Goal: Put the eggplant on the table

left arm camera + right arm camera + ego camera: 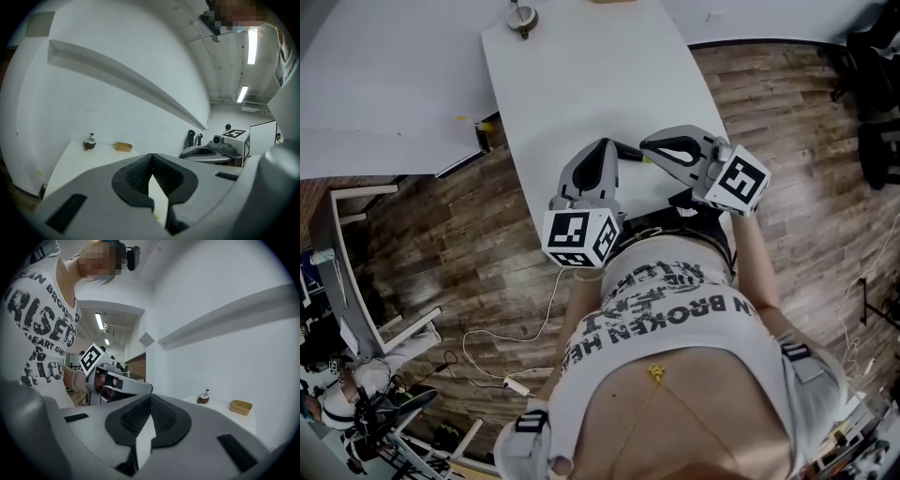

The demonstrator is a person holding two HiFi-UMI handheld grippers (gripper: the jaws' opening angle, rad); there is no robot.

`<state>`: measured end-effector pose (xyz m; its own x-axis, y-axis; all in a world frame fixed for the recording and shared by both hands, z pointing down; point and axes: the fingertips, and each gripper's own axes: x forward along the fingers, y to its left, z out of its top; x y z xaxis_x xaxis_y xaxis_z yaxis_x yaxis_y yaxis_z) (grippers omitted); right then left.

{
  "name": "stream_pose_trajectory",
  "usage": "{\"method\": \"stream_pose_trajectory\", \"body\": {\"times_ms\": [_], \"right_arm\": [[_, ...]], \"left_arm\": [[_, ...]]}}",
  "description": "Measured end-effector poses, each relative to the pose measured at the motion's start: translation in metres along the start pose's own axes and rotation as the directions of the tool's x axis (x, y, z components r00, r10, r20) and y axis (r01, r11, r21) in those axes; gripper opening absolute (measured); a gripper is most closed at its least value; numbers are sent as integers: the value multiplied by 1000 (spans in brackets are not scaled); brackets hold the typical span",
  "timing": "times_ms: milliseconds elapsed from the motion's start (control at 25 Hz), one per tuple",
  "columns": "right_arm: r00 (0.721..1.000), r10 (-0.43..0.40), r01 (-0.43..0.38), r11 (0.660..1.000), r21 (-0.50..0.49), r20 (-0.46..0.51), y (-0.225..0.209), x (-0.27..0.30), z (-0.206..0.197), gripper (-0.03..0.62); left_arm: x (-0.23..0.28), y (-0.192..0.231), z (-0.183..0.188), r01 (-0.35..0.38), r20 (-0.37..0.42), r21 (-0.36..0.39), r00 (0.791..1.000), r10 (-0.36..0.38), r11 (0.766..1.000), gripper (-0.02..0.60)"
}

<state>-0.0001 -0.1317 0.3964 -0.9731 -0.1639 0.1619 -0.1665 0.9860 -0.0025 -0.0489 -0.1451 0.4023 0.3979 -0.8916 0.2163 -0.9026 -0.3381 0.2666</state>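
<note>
Fingers: left gripper (151, 157) closed, empty | right gripper (151, 397) closed, empty (both near table (581, 84))

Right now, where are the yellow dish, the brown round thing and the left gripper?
yellow dish (123, 146), left gripper view, its front side.
brown round thing (89, 143), left gripper view, its body.
left gripper (151, 158), left gripper view, where shut fingertips meet.

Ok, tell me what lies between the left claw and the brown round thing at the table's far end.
Nothing: the head view shows only bare table from the left claw to the brown round thing.
</note>
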Motion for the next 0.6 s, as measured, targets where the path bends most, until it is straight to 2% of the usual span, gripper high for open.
{"method": "stream_pose_trajectory", "body": {"times_ms": [400,600], "right_arm": [[991,2,-4,1000,19,133,1,-10,41,8],[989,5,-9,1000,24,151,2,-14,48,8]], "left_arm": [[-6,-17,28,40,56,37,998,-42,999,6],[-9,-22,31,50,58,44,997,-52,998,6]]}}
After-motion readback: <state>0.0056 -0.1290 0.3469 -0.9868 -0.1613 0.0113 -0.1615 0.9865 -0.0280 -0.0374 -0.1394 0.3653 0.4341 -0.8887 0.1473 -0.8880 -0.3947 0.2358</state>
